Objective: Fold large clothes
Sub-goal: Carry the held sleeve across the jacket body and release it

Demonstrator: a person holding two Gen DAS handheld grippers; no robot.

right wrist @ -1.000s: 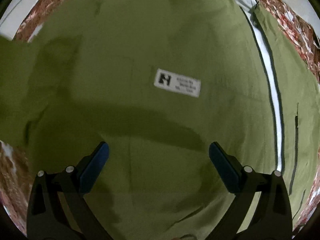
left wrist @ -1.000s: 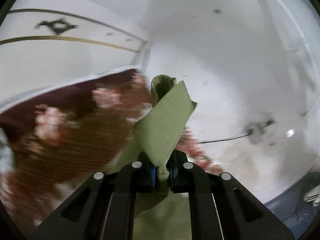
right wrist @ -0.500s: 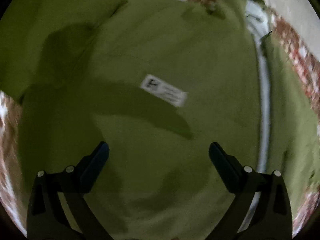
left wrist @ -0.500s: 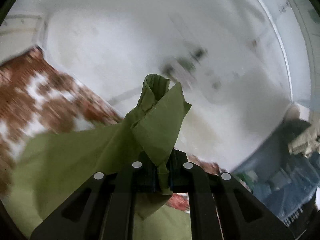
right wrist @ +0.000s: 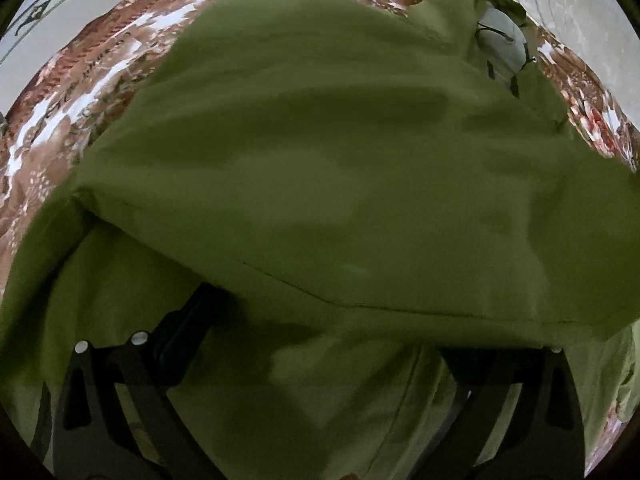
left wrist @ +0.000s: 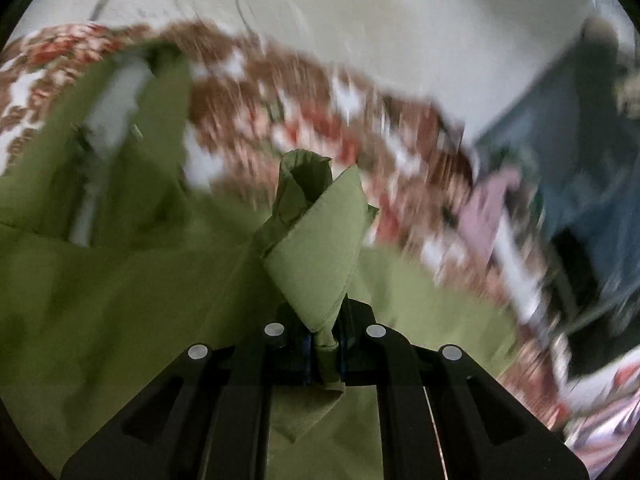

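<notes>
Item: green garment (right wrist: 320, 184), large, spread on a floral cloth (right wrist: 80, 92) below both grippers.
Left gripper (left wrist: 324, 356) — jaws clamped on a bunched sleeve end that stands up just ahead of them; the hold looks meant to carry this part across the body as a fold.
Right gripper (right wrist: 320, 320) — fingers spread wide, gripping nothing; a folded layer drapes over their tips, body fabric beneath. Likely parked low to steady the garment.

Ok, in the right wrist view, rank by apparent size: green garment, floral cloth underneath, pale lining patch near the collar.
1. Green garment, fills most of the view.
2. Floral cloth, though mostly covered.
3. Pale lining patch, smallest.
</notes>
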